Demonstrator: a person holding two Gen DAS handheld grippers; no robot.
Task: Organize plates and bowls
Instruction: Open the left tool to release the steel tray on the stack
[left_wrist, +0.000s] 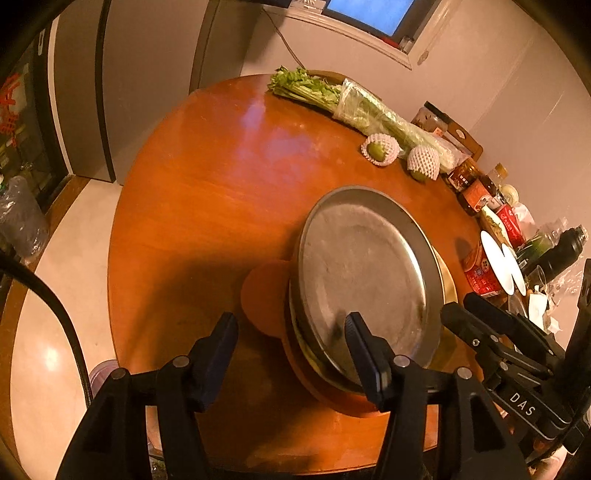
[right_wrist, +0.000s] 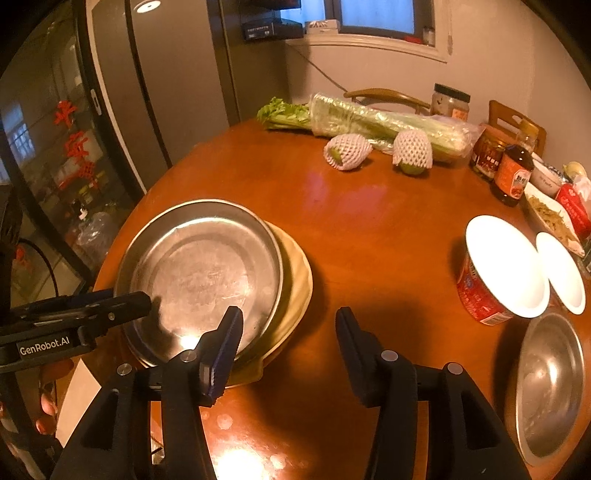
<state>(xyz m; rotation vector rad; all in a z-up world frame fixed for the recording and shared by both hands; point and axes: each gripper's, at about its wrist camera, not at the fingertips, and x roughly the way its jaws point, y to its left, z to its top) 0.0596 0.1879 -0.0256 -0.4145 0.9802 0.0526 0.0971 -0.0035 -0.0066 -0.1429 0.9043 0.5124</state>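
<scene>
— Right wrist view first: what sits nearest?

— A round, shallow, silver metal plate (right_wrist: 201, 275) tops a stack, resting on a pale yellow plate (right_wrist: 295, 284), on the round reddish-brown wooden table (right_wrist: 369, 229). The right tool (right_wrist: 288, 345) hangs above the table just right of the stack, released, holding nothing. The left tool (right_wrist: 146, 301) reaches in from the left over the metal plate's rim.

— And the left wrist view?

— The left tool (left_wrist: 291, 345) is spread wide, its right finger over the metal plate's (left_wrist: 364, 273) near edge, nothing gripped.

— Further out?

— At right, a silver metal bowl (right_wrist: 550, 384), two white bowls (right_wrist: 506, 264), then two netted green fruits (right_wrist: 347, 151) and bagged celery (right_wrist: 369, 120).
</scene>
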